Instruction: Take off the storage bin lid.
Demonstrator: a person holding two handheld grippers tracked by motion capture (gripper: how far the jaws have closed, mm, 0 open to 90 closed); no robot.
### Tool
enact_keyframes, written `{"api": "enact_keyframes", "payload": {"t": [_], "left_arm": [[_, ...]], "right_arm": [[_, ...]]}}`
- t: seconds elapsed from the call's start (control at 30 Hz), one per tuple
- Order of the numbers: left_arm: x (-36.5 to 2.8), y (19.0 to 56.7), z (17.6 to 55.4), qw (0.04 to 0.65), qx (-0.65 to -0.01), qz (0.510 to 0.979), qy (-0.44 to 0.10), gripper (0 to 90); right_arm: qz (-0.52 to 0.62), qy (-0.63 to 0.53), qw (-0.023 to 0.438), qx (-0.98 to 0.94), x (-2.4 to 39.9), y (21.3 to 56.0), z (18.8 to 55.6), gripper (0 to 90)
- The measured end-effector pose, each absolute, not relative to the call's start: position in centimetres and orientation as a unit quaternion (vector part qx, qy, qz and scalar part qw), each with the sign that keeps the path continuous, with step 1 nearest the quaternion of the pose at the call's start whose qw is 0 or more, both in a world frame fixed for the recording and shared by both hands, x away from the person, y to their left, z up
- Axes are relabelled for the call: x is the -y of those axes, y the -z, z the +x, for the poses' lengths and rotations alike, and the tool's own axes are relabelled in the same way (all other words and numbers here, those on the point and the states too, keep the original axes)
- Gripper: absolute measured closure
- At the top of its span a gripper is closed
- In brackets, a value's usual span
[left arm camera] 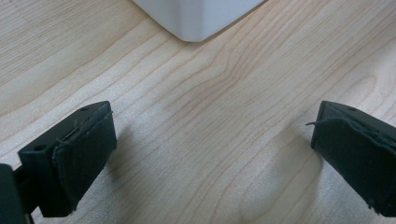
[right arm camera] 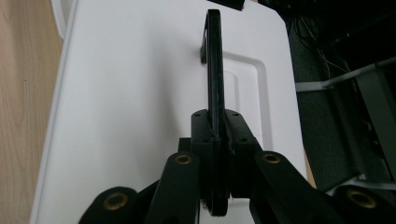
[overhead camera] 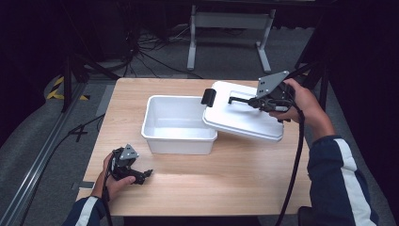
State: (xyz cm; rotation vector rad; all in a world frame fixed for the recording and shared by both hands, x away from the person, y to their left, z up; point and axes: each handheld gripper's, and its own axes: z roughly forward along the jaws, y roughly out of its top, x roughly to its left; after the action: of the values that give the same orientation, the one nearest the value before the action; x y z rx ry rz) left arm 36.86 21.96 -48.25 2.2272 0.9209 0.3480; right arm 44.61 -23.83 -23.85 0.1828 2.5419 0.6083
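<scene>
An open, empty white bin (overhead camera: 160, 136) stands in the middle of the wooden table (overhead camera: 226, 183). Its white lid (overhead camera: 244, 123) hangs tilted over the bin's right rim, with a black latch (overhead camera: 208, 96) at its near-left end. My right gripper (overhead camera: 260, 102) is shut on the lid's black handle (overhead camera: 239, 100). In the right gripper view the handle (right arm camera: 214, 70) runs up from between the jaws of my right gripper (right arm camera: 215, 126) across the lid (right arm camera: 140, 93). My left gripper (overhead camera: 146, 175) rests on the table at the front left, open and with nothing in it. In the left gripper view the bin's corner (left arm camera: 196, 18) lies ahead of my left gripper (left arm camera: 210, 140).
A metal stand (overhead camera: 230, 28) and loose cables (overhead camera: 150, 52) are on the floor beyond the table's far edge. A rail (overhead camera: 42, 155) runs along the floor at the left. Bare tabletop lies in front of the bin.
</scene>
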Motion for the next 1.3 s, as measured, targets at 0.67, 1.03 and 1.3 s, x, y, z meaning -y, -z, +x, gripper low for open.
{"api": "enact_keyframes", "payload": {"t": [0.67, 1.03, 1.3], "left_arm": [[-22.0, 48.2, 36.9, 0.345, -0.354, 0.859, -0.134, 0.6], [-22.0, 48.2, 36.9, 0.345, -0.354, 0.859, -0.134, 0.6], [-22.0, 48.2, 36.9, 0.345, -0.354, 0.859, -0.134, 0.6]], "right_arm": [[0.091, -0.223, 0.256, -0.936, 28.1, 24.4, 44.2, 84.4], [0.102, -0.218, 0.252, -0.937, 29.2, 25.5, 44.4, 84.3], [0.109, -0.216, 0.247, -0.938, 29.6, 26.7, 44.7, 84.3]]}}
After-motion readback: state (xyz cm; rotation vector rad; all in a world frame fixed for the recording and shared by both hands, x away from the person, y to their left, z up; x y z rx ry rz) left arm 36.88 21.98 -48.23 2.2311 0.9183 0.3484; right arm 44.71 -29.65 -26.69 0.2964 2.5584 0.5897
